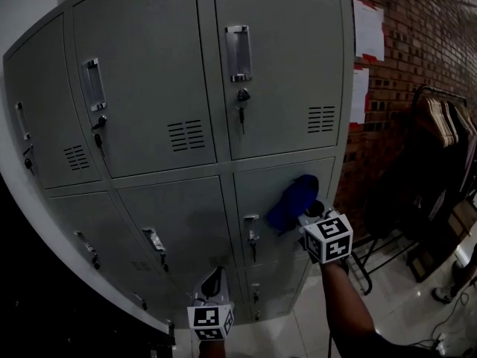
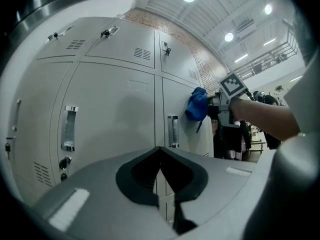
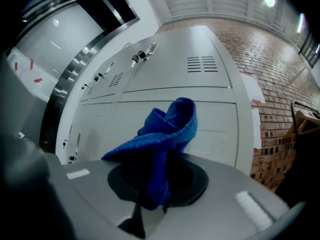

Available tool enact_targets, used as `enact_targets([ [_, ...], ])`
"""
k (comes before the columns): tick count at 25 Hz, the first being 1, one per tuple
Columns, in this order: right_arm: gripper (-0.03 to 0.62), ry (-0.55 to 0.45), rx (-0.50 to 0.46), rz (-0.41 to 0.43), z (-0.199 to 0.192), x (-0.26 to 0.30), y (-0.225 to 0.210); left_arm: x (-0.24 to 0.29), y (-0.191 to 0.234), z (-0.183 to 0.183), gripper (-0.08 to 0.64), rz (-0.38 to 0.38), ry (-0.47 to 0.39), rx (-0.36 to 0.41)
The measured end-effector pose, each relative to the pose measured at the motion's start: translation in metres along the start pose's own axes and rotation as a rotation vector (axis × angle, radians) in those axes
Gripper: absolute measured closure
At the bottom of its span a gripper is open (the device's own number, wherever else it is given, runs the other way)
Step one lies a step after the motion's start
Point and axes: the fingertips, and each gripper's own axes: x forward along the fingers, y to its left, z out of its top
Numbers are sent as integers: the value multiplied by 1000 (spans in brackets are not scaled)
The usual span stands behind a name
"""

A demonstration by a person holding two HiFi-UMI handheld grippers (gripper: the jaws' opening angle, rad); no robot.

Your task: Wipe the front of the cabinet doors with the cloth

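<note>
Head view: grey cabinet [image 1: 149, 66], doors in two rows, each with a metal handle [image 1: 238, 52]; a key [image 1: 241, 112] hangs in the upper right lock. My right gripper [image 1: 311, 213] is clamped on the blue cloth [image 1: 293, 200], which lies against the lower right door [image 1: 268, 179], beside that door's handle. My left gripper [image 1: 213, 283] sits lower, clear of the doors, jaws together on nothing. Right of the cabinet: brick wall [image 1: 417, 36], paper sheets [image 1: 368, 28], and a clothes rack [image 1: 447, 121] near my right arm.
</note>
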Motion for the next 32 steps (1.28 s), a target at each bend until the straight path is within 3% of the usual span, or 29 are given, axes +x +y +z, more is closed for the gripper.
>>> enact_targets([
  [10, 529, 11, 47, -115, -10, -28, -82, 6, -17, 0, 543, -15, -2, 8],
  [17, 528, 9, 65, -133, -11, -39, -94, 5, -26, 0, 543, -22, 6, 21],
  [22, 528, -34, 49, -30, -3, -40, -40, 3, -24, -2, 543, -13, 6, 20],
  [27, 528, 3, 90, 131, -25, -16, 35, -4, -11, 2, 543, 17, -6, 23],
  [32, 526, 53, 71, 228, -46, 11, 99, -11, 2, 6, 543, 37, -10, 28],
])
